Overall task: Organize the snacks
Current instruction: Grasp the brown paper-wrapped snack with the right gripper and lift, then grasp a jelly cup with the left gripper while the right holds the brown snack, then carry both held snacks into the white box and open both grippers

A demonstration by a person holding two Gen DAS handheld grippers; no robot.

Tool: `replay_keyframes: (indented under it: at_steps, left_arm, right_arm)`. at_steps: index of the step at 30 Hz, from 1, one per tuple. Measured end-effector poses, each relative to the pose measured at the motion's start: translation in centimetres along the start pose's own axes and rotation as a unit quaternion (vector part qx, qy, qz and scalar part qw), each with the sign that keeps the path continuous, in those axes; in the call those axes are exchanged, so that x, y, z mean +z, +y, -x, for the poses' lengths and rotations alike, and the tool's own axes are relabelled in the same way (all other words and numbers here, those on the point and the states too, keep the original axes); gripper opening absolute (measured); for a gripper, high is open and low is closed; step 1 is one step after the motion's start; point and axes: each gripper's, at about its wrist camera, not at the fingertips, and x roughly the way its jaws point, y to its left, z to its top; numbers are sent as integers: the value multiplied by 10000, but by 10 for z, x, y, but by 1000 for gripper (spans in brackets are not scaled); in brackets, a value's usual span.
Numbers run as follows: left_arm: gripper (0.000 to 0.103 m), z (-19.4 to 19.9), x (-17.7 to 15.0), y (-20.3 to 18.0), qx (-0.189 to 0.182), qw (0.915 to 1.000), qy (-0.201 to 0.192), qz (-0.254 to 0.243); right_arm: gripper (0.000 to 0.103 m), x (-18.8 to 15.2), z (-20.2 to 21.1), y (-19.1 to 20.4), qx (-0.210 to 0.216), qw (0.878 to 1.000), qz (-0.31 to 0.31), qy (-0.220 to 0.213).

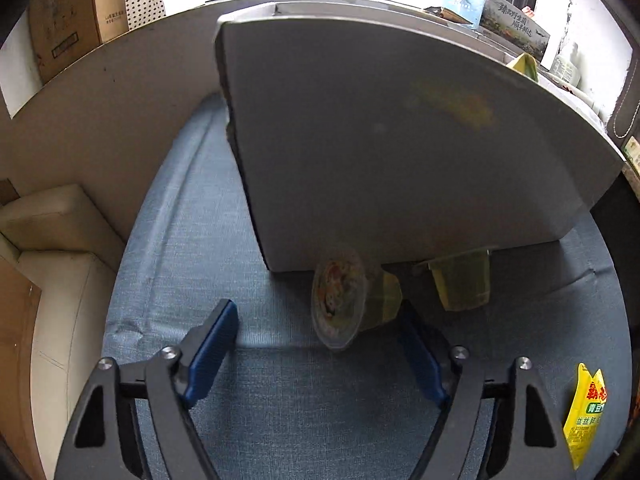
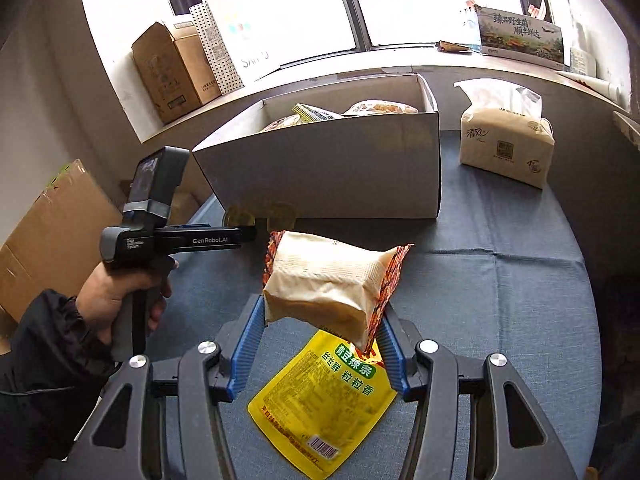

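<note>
The right gripper [image 2: 322,344] holds a cream snack pack [image 2: 332,284] clamped between its jaws, lifted above the blue-clothed surface [image 2: 500,280]. Below the jaws lies a yellow pouch [image 2: 320,408]; ahead stands a white box [image 2: 332,168] with snacks inside. The left gripper [image 1: 320,340] has its jaws wide apart and empty. Just ahead of them two clear jelly cups [image 1: 352,300] lie against the box's wall. Only the right view shows the box's contents and a tissue pack [image 2: 506,140].

tablecloth [image 2: 500,280]: blue woven cloth, matt | box [image 2: 328,168]: smooth card | pouch [image 2: 320,404]: glossy plastic
</note>
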Motion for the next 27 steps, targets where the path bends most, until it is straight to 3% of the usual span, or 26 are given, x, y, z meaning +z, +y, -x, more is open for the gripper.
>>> replay_keyframes:
  at_steps: [2, 6, 12, 20, 27]
  left_arm:
    - [45, 2, 3, 4, -42, 10000, -48, 11]
    - [38, 12, -1, 18, -364, 9991, -199, 122]
    - [36, 62, -24, 14, -853, 9935, -738, -144]
    - [36, 124, -48, -3, -1451, 9821, -1135, -397]
    - [36, 161, -24, -27, -1580, 9738, -1483, -685]
  right_arm:
    - [58, 3, 4, -4, 4, 10000, 13, 22]
    - [58, -1, 4, -1, 17, 10000, 9, 73]
    - [58, -7, 9, 4, 12, 10000, -31, 93]
    - [58, 1, 14, -7, -29, 10000, -68, -17]
    - [58, 13, 30, -7, -49, 9997, -47, -232]
